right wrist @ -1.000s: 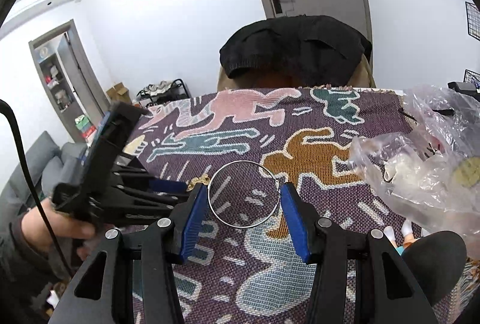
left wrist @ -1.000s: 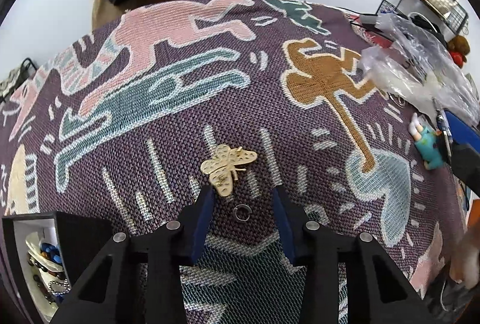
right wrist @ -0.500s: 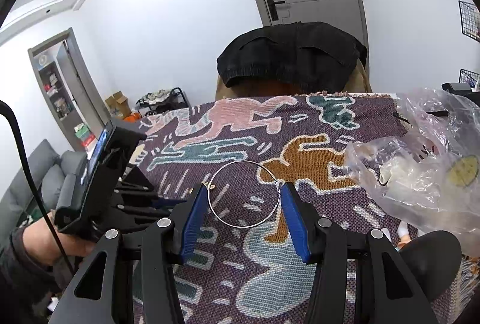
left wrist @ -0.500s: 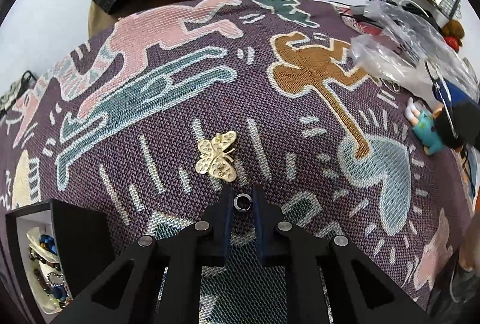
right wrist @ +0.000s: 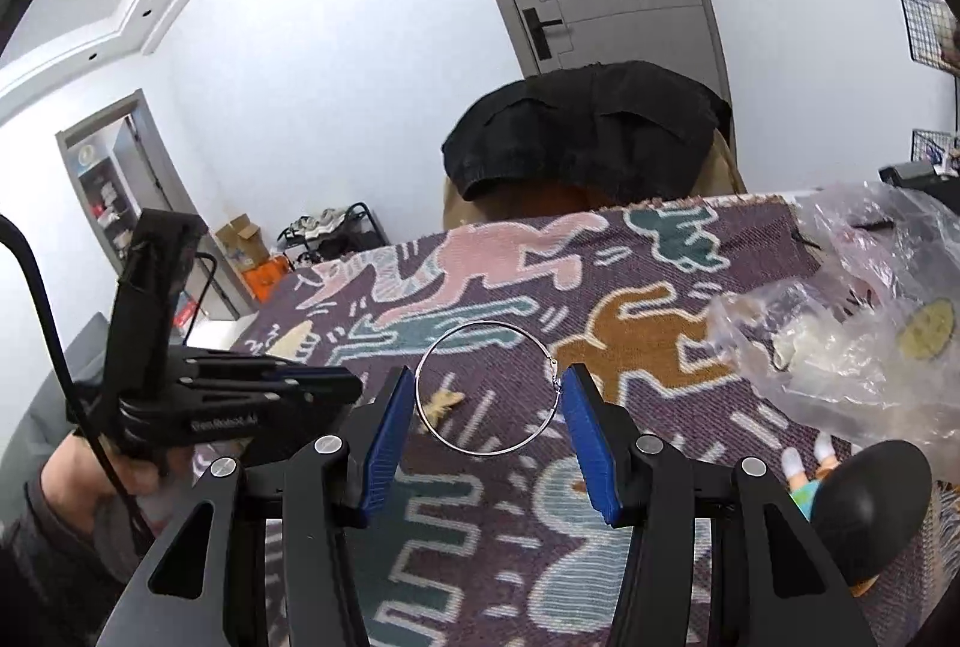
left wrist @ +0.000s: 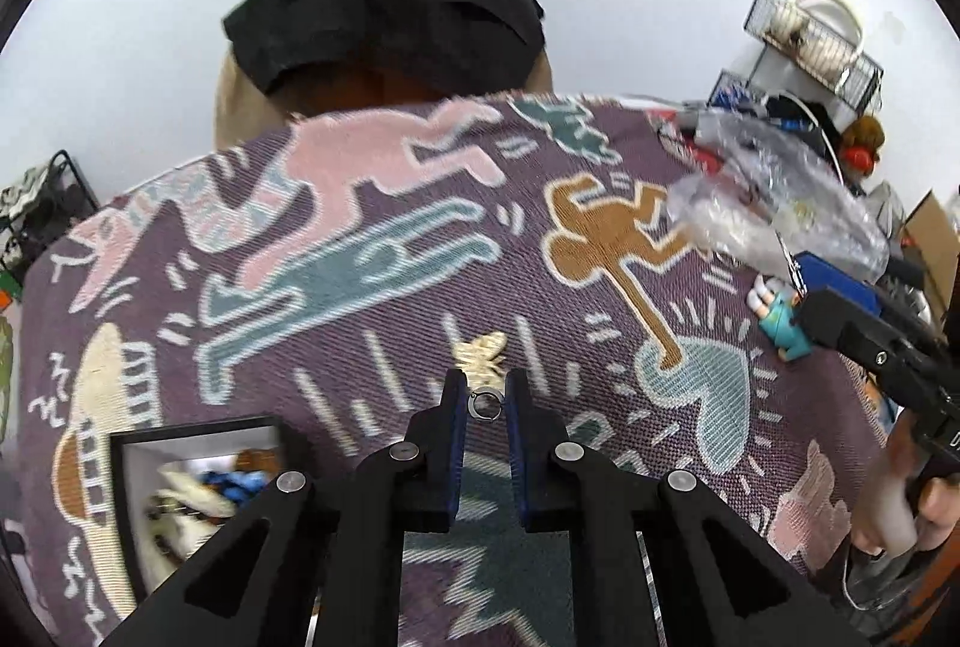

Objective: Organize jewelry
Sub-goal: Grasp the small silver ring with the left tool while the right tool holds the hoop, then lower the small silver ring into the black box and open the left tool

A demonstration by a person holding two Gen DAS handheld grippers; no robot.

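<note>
Left gripper is clamped on 1 small ring, above the cloth near the box. Right gripper grips 1 hoop across its rim. Both are light, slippery and easily bent: pinch the rims gently.

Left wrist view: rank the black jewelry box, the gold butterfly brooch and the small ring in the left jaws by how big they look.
1. Black jewelry box, clearly the largest, though its nearness to the camera enlarges it.
2. Gold butterfly brooch, on the woven cloth.
3. Small ring, pinched in the left gripper; it looks smallest, though nearer than the brooch.
</note>
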